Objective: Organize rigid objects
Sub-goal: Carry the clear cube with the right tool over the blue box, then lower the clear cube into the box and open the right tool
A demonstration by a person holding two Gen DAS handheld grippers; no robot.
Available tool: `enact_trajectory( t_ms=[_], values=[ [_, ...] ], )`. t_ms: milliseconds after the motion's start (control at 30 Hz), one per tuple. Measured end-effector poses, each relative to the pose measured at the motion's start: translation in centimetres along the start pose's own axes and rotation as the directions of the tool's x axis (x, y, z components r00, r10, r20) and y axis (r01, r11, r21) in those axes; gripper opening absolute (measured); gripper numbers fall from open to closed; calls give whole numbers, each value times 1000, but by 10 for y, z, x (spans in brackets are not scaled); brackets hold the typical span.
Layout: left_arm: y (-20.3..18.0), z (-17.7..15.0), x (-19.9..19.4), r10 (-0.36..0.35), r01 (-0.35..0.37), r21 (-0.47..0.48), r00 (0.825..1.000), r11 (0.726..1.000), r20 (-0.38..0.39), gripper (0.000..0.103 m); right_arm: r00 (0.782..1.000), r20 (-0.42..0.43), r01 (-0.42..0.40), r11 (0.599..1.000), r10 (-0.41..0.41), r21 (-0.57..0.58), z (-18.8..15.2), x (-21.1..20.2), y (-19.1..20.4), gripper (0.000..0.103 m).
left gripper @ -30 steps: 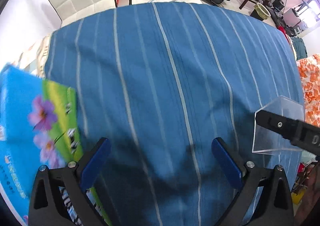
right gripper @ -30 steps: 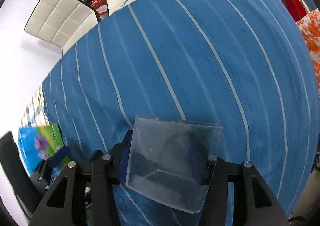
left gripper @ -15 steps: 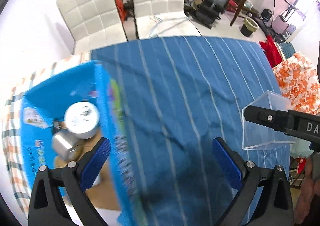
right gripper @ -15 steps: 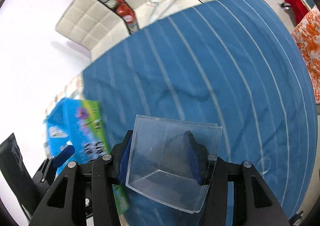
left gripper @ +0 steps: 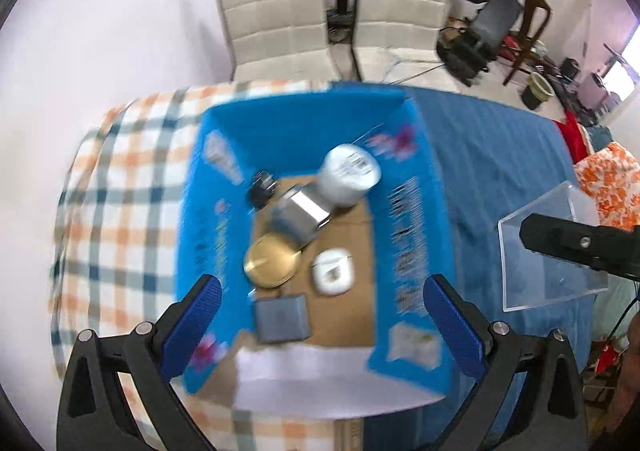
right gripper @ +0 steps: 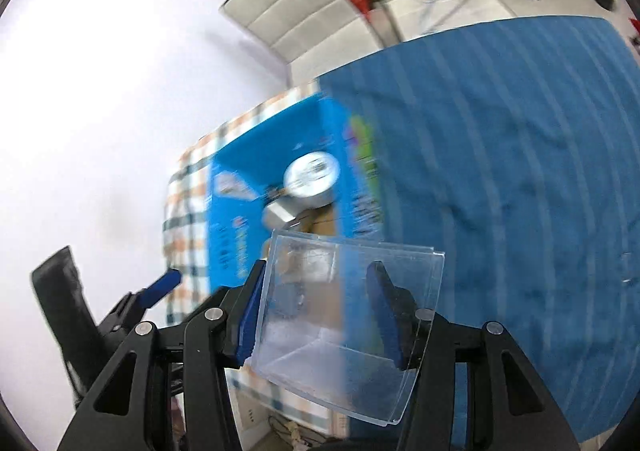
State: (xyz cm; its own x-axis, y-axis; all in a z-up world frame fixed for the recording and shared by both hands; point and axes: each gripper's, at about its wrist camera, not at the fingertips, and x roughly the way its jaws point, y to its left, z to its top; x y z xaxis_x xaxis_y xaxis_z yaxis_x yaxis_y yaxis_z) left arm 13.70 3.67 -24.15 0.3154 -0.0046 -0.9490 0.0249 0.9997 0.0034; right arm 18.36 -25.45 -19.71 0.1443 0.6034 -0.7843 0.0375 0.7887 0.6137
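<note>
My right gripper is shut on a clear plastic box and holds it in the air; the box also shows at the right of the left wrist view. My left gripper is open and empty, high above an open blue cardboard box. Inside it lie a white round tin, a silver metal block, a gold round lid, a white case, a grey square box and a small black part. The blue box also shows in the right wrist view.
The blue box stands where a checked cloth meets a blue striped cloth on the table. Two white chairs stand behind the table. An orange floral cloth lies at the right edge. The view is motion-blurred.
Both grippers have swung left and risen. The blue box has come from the left edge to the middle of the left wrist view, with its contents showing. The right gripper still holds the clear box.
</note>
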Motion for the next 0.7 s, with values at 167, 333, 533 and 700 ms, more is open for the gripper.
enact_trajectory(
  t_ms=[167, 333, 533, 700],
  values=[
    [34, -24, 15, 2, -4, -39, 1000, 999, -31, 103, 998, -51, -31, 999, 29, -37, -27, 40, 45, 52],
    [58, -48, 30, -31, 29, -36, 996, 999, -79, 103, 997, -72, -20, 999, 17, -41, -46, 79, 62, 52],
    [67, -64, 45, -33, 35, 22, 994, 999, -105, 103, 994, -103, 19, 999, -22, -26, -61, 115, 62, 52],
    [73, -68, 58, -32, 36, 31, 993, 999, -113, 103, 993, -94, 69, 997, -73, -45, -69, 144, 57, 52]
  ],
)
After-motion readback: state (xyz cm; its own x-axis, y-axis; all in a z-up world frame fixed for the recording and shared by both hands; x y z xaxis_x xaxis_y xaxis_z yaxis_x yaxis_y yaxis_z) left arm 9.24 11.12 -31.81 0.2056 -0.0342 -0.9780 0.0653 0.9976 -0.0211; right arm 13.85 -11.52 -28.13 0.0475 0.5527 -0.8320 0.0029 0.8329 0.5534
